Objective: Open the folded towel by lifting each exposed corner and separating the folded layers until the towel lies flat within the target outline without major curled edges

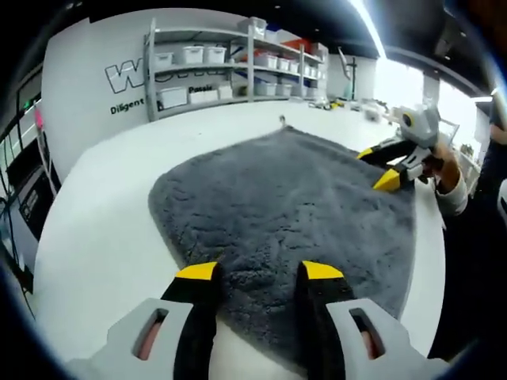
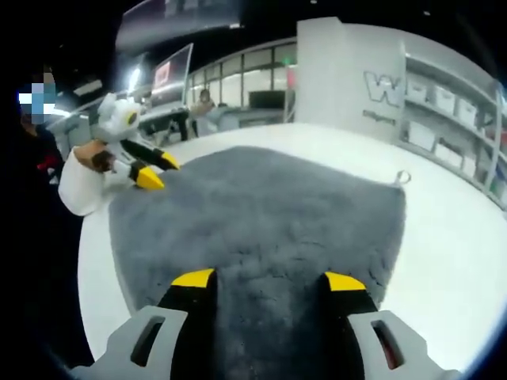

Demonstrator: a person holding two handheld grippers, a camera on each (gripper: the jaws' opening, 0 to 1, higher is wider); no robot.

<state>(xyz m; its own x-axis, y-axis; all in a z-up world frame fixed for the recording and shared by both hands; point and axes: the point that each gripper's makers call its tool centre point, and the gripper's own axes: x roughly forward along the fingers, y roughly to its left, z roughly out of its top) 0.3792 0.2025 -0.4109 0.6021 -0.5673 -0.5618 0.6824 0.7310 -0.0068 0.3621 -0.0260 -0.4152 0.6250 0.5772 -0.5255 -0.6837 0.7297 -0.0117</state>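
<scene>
1. In the left gripper view, the left gripper (image 1: 260, 271) hovers low over the near edge of the grey towel (image 1: 293, 198), its yellow-tipped fingers (image 1: 198, 271) spread apart with nothing between them.
2. The towel lies opened out on the white bench (image 1: 103, 222), reaching ahead of the fingers; a small loop tag (image 1: 282, 121) sits at its far corner.
3. Ahead and to the right, the right gripper (image 1: 380, 168), held in a person's hand (image 1: 444, 168), sits at the towel's far-right edge.
4. In the right gripper view, the right gripper's fingers (image 2: 345, 282) are likewise spread over the towel's edge, gripping nothing.
5. Shelves (image 1: 238, 63) with bins stand beyond the bench.
</scene>
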